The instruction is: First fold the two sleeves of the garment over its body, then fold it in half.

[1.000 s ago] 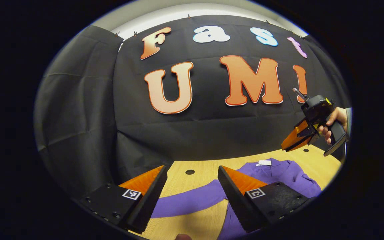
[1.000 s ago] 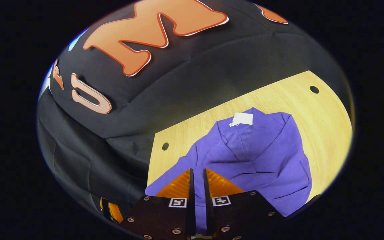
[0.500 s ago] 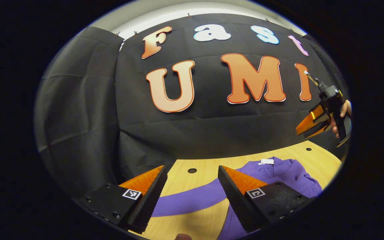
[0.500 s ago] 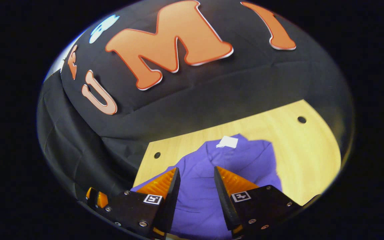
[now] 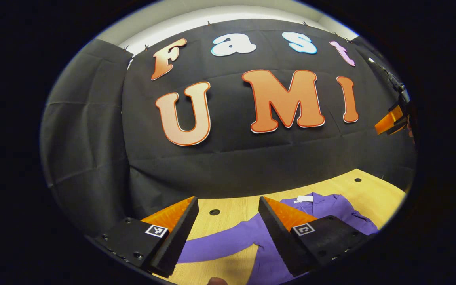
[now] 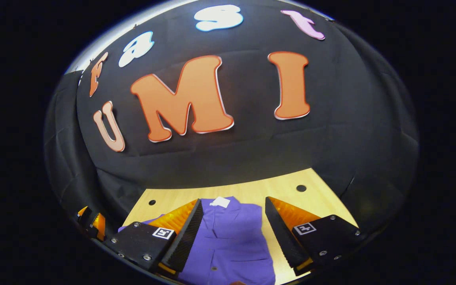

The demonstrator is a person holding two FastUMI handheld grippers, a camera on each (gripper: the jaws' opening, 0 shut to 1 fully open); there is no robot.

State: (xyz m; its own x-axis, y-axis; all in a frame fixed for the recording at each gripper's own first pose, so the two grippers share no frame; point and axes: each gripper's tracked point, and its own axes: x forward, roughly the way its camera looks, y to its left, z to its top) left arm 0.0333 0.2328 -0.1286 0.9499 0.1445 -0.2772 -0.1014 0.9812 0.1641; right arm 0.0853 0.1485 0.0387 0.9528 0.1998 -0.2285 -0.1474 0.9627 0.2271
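Observation:
A purple shirt (image 5: 331,208) with a white neck tag (image 5: 304,198) lies on the wooden table (image 5: 236,206). One sleeve (image 5: 212,245) stretches out flat to the left, under and between my left gripper's fingers. My left gripper (image 5: 228,202) hovers open above that sleeve, holding nothing. In the right gripper view the shirt body (image 6: 232,237) lies below my right gripper (image 6: 234,202), which is open and empty above the collar and tag (image 6: 220,202). The shirt's right side ends in a straight edge there. The right gripper (image 5: 390,120) also shows high at the far right of the left gripper view.
Bare table (image 6: 291,194) runs right of the shirt, with small round holes (image 6: 301,188) near the back edge. The black cloth wall (image 5: 232,158) rises right behind the table. The left gripper (image 6: 91,221) peeks in at the lower left of the right gripper view.
My right gripper has opened, let go of the shirt, and risen up and away to the right. The left gripper has stayed open over the sleeve, turning slightly.

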